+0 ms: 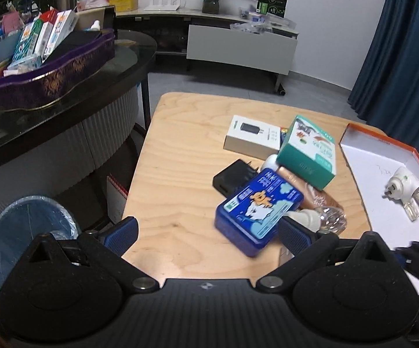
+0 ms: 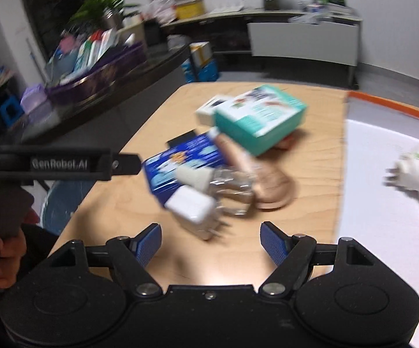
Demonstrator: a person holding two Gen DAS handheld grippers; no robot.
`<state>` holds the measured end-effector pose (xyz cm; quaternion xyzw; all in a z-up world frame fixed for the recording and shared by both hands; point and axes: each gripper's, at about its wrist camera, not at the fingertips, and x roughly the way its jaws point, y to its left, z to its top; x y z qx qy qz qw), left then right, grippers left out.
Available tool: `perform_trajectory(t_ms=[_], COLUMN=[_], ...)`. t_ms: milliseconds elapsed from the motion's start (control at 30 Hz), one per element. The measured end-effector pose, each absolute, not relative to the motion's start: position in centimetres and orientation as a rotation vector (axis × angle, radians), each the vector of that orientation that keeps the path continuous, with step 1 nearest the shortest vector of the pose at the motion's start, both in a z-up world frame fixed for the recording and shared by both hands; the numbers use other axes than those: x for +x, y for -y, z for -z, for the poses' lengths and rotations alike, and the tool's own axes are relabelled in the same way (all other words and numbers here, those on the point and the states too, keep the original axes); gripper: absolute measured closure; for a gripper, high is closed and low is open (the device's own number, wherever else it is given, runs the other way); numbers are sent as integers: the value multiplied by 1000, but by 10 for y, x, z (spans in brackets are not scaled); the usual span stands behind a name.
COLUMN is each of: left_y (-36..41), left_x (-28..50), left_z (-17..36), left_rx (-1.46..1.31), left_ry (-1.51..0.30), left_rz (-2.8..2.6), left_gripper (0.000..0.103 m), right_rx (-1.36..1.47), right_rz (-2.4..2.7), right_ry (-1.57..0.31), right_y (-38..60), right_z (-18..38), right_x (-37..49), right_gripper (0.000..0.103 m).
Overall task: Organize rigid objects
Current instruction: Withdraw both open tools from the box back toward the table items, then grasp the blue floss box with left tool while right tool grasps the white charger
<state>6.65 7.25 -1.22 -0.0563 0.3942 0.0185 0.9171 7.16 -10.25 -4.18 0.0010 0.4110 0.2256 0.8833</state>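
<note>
A pile lies on the wooden table (image 1: 180, 156): a blue tin (image 1: 257, 211), a black charger (image 1: 234, 177), a white box (image 1: 252, 140), a teal box (image 1: 308, 152), a pink bottle (image 1: 322, 197) and a clear bottle (image 1: 328, 217). A white orange-rimmed box lid (image 1: 383, 156) at the right holds a white plug-in device (image 1: 406, 191). My left gripper (image 1: 206, 235) is open, its right finger beside the blue tin. My right gripper (image 2: 210, 243) is open just before a white adapter (image 2: 192, 206), next to the blue tin (image 2: 177, 165), the teal box (image 2: 258, 119) and the box lid (image 2: 383, 203).
A dark glass table (image 1: 64, 92) at the left carries a purple tray (image 1: 50, 78) of boxes. A blue waste bin (image 1: 21, 232) stands below the table's left corner. A white cabinet (image 1: 238, 46) and a blue curtain (image 1: 406, 43) stand behind.
</note>
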Motion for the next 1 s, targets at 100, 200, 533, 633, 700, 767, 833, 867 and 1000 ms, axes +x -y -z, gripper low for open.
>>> perform_trajectory(t_ms=[100, 200, 533, 633, 700, 767, 833, 867, 1000], left_y=[-78, -80, -64, -60, -58, -54, -47, -45, -39], left_x=[67, 70, 96, 103, 108, 113, 115, 115, 111], left_z=[20, 25, 49, 58, 62, 66, 68, 69, 68], left_rx=[-108, -103, 42, 104, 138, 150, 164, 171, 162], left_ry=[-818, -815, -804, -803, -800, -800, -790, -778, -758], left_rz=[-21, 15, 241, 285, 307, 347, 363, 370, 361], left_gripper=[0, 0, 0, 0, 2, 9, 19, 22, 37], right_rx=[23, 29, 21, 45, 46, 60, 68, 62, 90], right_rz=[-441, -413, -269, -248, -243, -241, -233, -230, -227], right_ry=[-867, -856, -839, -851, -841, -839, -833, -830, -810], right_y=[90, 84, 125, 137, 141, 143, 144, 144, 148], right_z=[56, 67, 64, 62, 59, 57, 55, 54, 48], right_x=[82, 88, 80, 76, 72, 70, 69, 69, 66], right_gripper=[14, 20, 32, 32, 32, 32, 33, 33, 50])
